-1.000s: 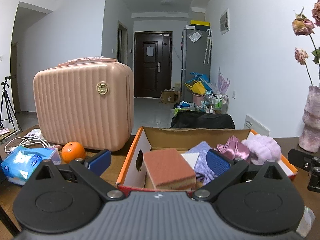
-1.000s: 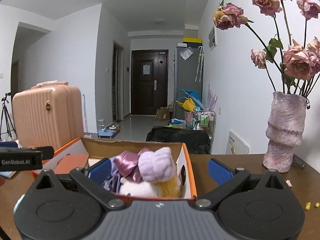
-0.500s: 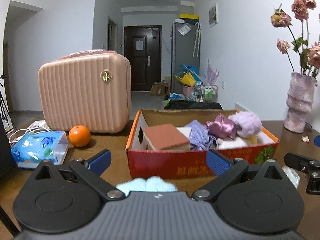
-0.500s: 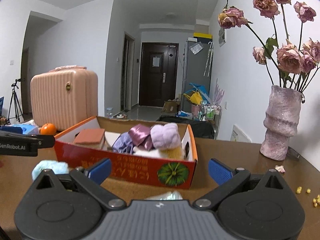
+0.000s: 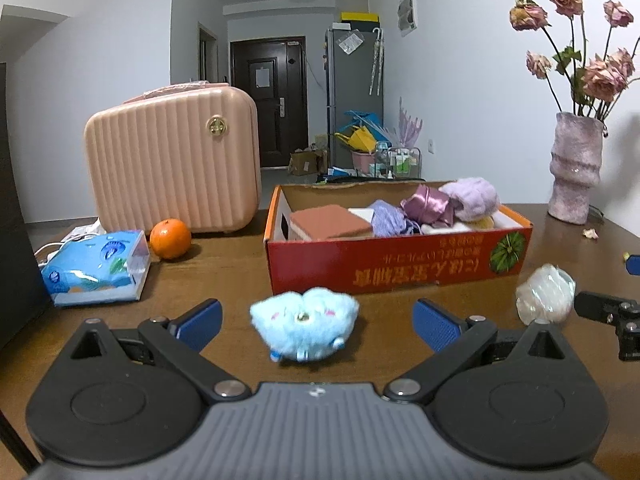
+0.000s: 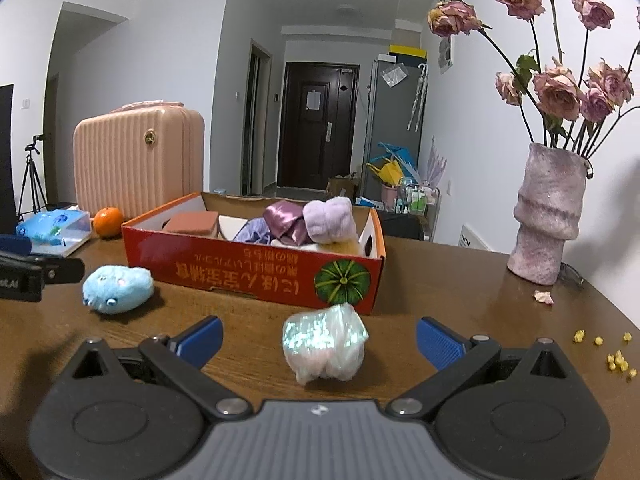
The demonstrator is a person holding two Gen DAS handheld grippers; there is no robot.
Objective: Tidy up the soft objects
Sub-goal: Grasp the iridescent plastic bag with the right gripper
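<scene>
Left wrist view: the left gripper (image 5: 316,318) is spread wide around a fluffy pale-blue plush toy (image 5: 305,322) lying crosswise on the brown wooden table (image 5: 224,276), just before the red cardboard box (image 5: 396,264). The right gripper (image 6: 318,338), equally agape, flanks an iridescent white pouch (image 6: 324,342); bare tabletop lies on either side.

Left tongs (image 5: 316,322) body cut by bottom edge. Blue plush (image 5: 305,322) blurred in left view; bottom hidden behind tongs housing. Right tongs (image 6: 318,338) body likewise cut off below. Iridescent bundle (image 6: 323,342): material cannot tell. Red box (image 6: 256,276) wall hides lower parts of contents; white item under purple plush (image 6: 329,220) mostly hidden. Box lettering upside down, unreadable. Yellow bits (image 6: 616,354) on desk (image 6: 460,288): too small to identify. Flowers (image 6: 560,80) cut by top and right edges.
</scene>
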